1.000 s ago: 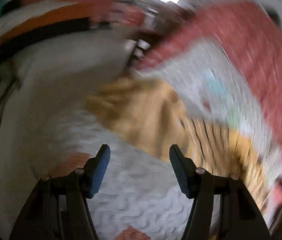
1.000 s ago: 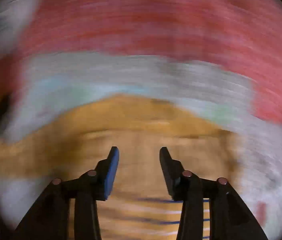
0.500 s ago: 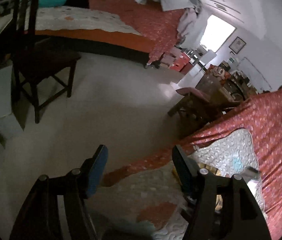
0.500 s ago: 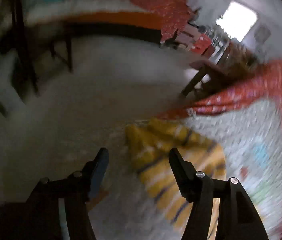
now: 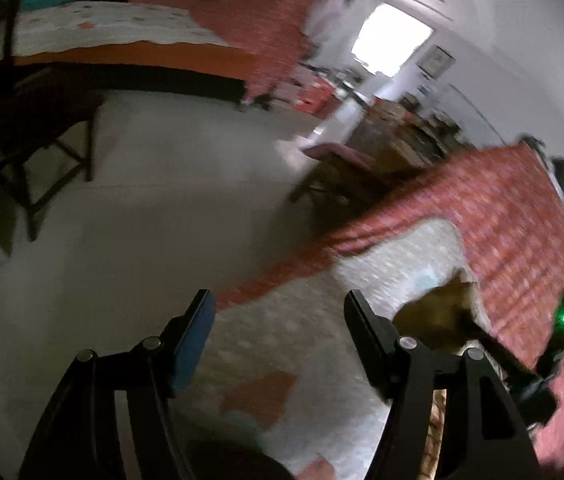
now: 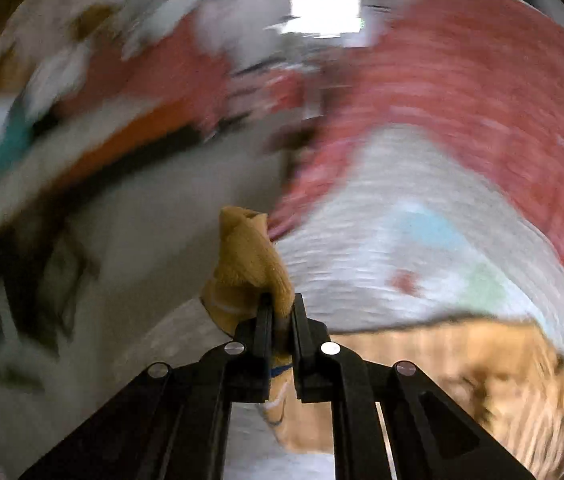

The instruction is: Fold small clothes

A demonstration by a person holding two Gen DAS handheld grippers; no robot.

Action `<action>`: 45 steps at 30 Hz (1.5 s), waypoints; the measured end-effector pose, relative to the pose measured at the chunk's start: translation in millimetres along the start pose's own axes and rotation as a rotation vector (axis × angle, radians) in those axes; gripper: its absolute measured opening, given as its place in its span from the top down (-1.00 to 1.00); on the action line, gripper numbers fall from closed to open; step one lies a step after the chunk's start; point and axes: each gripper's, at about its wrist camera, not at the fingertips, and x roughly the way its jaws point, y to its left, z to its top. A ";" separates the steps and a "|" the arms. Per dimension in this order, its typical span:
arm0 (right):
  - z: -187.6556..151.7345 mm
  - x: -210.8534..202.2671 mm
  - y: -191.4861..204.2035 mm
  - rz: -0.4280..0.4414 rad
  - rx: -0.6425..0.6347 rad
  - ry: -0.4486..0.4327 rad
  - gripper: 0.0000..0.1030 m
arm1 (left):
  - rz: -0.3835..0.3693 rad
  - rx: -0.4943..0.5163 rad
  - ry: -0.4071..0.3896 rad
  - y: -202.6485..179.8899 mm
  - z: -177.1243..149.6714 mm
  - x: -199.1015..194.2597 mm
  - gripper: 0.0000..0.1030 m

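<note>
The yellow knit garment [image 6: 247, 256], mustard with thin dark stripes, lies on the white quilt [image 6: 382, 208] that covers part of the bed. One corner of the garment is raised off the quilt. The rest [image 6: 462, 364] is spread low at the right of the right wrist view. In the left wrist view the garment [image 5: 438, 320] shows just beyond the right finger of the left tool.

The right hand-held gripper [image 6: 280, 316] has just closed, and its pads are clenched on the raised corner of the fabric. The left hand-held gripper [image 5: 277, 344] stands released, with nothing between its pads. It hovers over the near edge of the quilt, beside the garment.

Procedure for the step in hand, judged as a corner lift for a fold:
- Keep the right pads clamped. A knit slips easily from a shallow pinch.
- Carry the corner across in a low arc so the free cloth trails flat.
- Take a second corner on the same edge with the left tool, so the fold line stays straight.
- Lay the cloth down before releasing.

The red patterned bedspread [image 5: 502, 216] lies under the quilt. The bare floor [image 5: 169, 200] lies beyond the bed edge. Both views are motion-blurred. No container is visible, so no contents can be reported.
</note>
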 end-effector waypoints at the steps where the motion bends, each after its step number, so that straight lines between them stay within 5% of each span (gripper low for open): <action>1: -0.2 -13.9 -27.1 -0.021 0.063 -0.015 0.85 | -0.018 0.030 0.019 -13.7 -3.9 2.0 -0.33; 6: -49.4 -85.6 -219.3 -0.206 0.435 -0.050 0.85 | -0.074 0.185 0.121 -77.5 -33.3 18.4 -0.38; 12: -172.7 -121.6 -391.4 -0.458 0.780 0.001 0.85 | -0.134 0.361 0.345 -158.0 -102.1 64.5 -0.38; 17: -241.4 -122.4 -458.8 -0.410 0.977 -0.013 0.83 | -0.128 0.568 0.420 -223.3 -155.6 94.8 -0.38; 21: -270.7 -116.7 -483.4 -0.429 1.002 0.014 0.63 | -0.111 0.685 0.499 -256.1 -193.2 123.6 -0.38; 23: -284.6 -126.8 -488.5 -0.463 1.021 0.004 0.22 | -0.106 0.678 0.538 -256.9 -205.4 131.4 -0.38; 31: -314.4 -163.0 -481.9 -0.413 1.037 -0.034 0.21 | -0.104 0.631 0.641 -231.3 -243.2 128.3 -0.38; 36: -281.1 -157.6 -465.0 -0.387 0.990 -0.086 0.21 | -0.122 0.699 0.679 -235.9 -274.0 120.1 -0.38; 37: -272.9 -154.2 -460.7 -0.374 0.979 -0.094 0.21 | -0.121 0.730 0.676 -238.8 -280.0 118.6 -0.34; 40: -245.7 -133.2 -443.0 -0.267 0.966 -0.096 0.21 | -0.086 0.807 0.649 -242.7 -290.8 114.9 0.59; 45: -176.8 -66.5 -388.1 -0.066 0.847 -0.025 0.12 | -0.130 0.727 0.630 -225.3 -270.1 114.5 0.66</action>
